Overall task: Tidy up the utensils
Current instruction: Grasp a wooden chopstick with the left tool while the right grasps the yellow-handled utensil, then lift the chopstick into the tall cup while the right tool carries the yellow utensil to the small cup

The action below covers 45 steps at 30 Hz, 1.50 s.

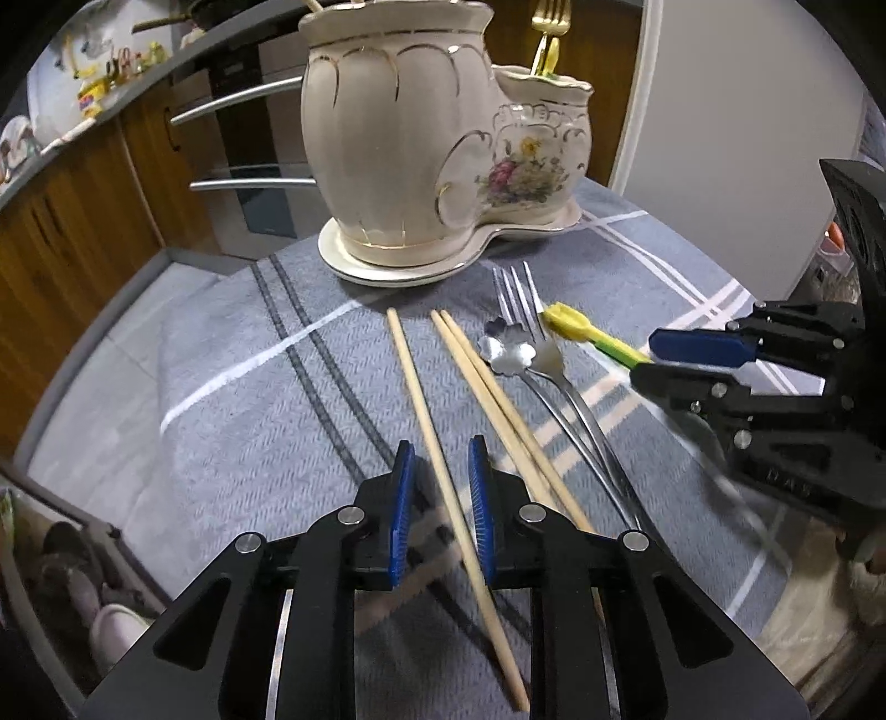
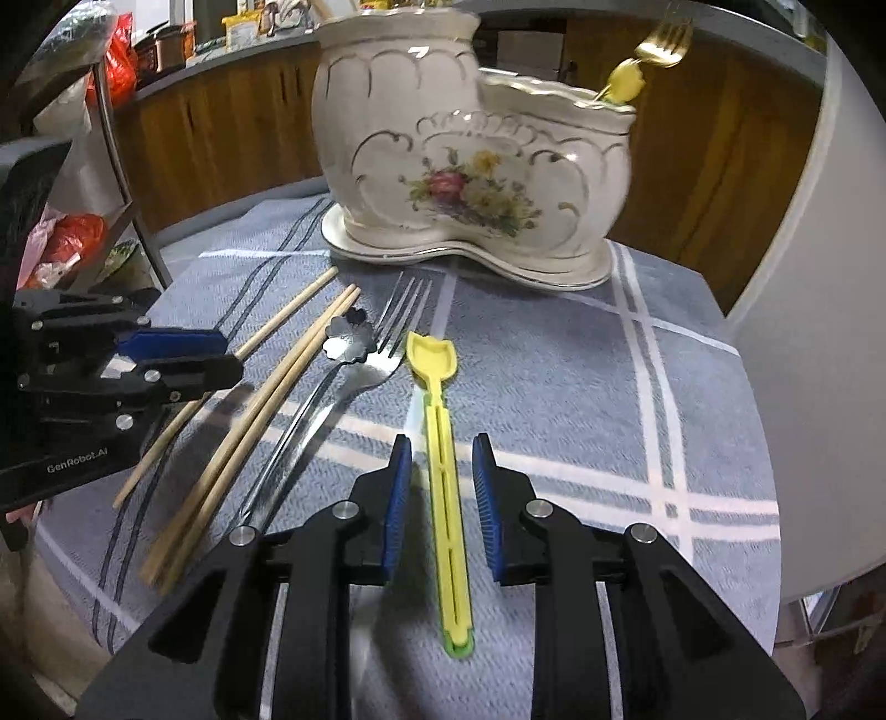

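Working over our table (image 2: 554,354) with its grey striped cloth, wooden cabinets (image 2: 221,122) behind | left hand-held gripper (image 1: 441,482) straddles a chopstick (image 1: 412,382), pads apart | right hand-held gripper (image 2: 441,476) straddles the yellow spoon (image 2: 440,421), not touching | holder (image 2: 470,166) beyond.

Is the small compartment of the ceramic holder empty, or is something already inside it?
Not empty. A gold metal fork and a yellow plastic utensil stand in the small compartment of the cream floral ceramic holder.

Three chopsticks (image 1: 437,437), one steel fork (image 1: 523,299), one flower spoon (image 1: 506,349), one yellow scoop (image 2: 443,443), one holder (image 2: 470,166).
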{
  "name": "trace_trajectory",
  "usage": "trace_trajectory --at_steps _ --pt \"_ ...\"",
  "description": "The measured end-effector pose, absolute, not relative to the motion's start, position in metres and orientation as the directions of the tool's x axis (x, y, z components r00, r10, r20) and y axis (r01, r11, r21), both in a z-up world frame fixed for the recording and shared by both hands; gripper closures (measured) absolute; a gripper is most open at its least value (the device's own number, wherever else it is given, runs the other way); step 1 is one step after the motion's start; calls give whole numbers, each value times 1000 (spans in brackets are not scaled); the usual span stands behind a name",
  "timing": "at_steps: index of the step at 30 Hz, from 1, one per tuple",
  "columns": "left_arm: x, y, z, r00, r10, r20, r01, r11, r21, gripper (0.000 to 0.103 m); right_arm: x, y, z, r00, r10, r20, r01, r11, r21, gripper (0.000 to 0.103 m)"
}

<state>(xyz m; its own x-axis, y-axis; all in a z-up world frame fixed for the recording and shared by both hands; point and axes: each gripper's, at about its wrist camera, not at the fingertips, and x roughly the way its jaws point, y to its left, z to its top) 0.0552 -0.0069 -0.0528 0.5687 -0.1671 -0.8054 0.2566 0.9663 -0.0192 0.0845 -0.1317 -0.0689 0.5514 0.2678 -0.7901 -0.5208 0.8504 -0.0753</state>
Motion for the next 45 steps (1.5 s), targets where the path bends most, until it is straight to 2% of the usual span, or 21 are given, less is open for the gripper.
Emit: trace_trajectory --at_steps 5,6,7,9,14,19,25,32,36,45 --pt "66 -9 -54 570 -156 -806 243 970 -16 82 95 -131 -70 532 294 -794 -534 844 -46 81" --pt "67 -10 -54 573 -151 -806 242 970 -10 84 95 -131 -71 526 305 -794 -540 841 -35 90" --pt "69 -10 -54 577 -141 -804 240 971 2 90 96 -132 -71 518 321 -793 -546 838 -17 93" --pt "72 -9 -55 583 -134 -802 236 972 9 96 95 -133 -71 519 327 -790 -551 834 -17 93" --pt "71 -1 -55 588 -173 -790 235 971 -38 98 88 -146 -62 545 364 -755 -545 838 10 93" --pt "58 5 -44 621 -202 -757 249 967 -54 98 81 -172 -37 592 460 -662 -539 837 100 93" --pt "36 3 -12 701 -283 -654 308 948 -80 98 70 -188 -5 673 523 -523 -545 828 127 93" --pt "21 -1 33 784 -386 -487 379 918 -117 98 83 -192 29 737 563 -374 -555 820 143 93" --pt "32 -11 55 825 -380 -418 386 920 -74 98 104 -190 40 744 578 -334 -551 814 183 93" --pt "80 -11 97 897 -361 -253 350 932 -91 98 150 -180 61 772 594 -226 -554 803 221 93"
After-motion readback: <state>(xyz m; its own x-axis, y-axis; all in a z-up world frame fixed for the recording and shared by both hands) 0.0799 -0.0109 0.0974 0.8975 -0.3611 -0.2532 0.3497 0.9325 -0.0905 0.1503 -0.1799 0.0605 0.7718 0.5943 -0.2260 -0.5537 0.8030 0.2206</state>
